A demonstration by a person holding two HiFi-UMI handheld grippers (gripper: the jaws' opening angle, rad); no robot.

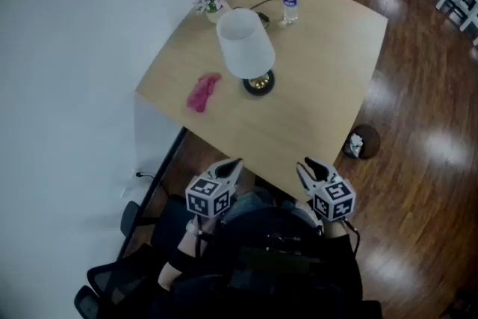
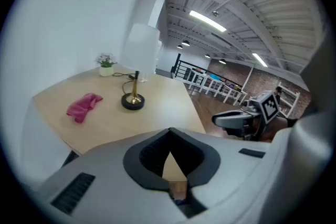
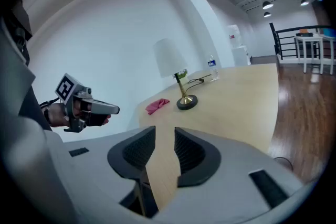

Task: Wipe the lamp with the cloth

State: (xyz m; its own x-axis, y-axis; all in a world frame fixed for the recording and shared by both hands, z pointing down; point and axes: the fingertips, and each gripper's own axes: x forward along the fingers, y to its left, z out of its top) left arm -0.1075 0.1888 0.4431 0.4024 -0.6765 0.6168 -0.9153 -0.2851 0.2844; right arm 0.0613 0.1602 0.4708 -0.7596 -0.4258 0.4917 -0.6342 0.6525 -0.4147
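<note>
Sitting beside table (image 1: 321, 78), bin (image 1: 364, 141) shows only overhead.

1. In the head view, the stem of the lamp (image 1: 250, 60) is hidden by its shade (image 1: 243, 37).
2. The print on the bottle (image 1: 290, 4) is too small to be read.
3. The black chair (image 1: 101, 280) is cut off at the bottom edge.

The left gripper (image 1: 233, 163) and right gripper (image 1: 306, 166) are grey plastic shells with black ribbed pads (image 3: 137, 150). Each bears a white cube (image 1: 209, 196) with black square markers. The person wears dark clothes (image 1: 276, 258).
</note>
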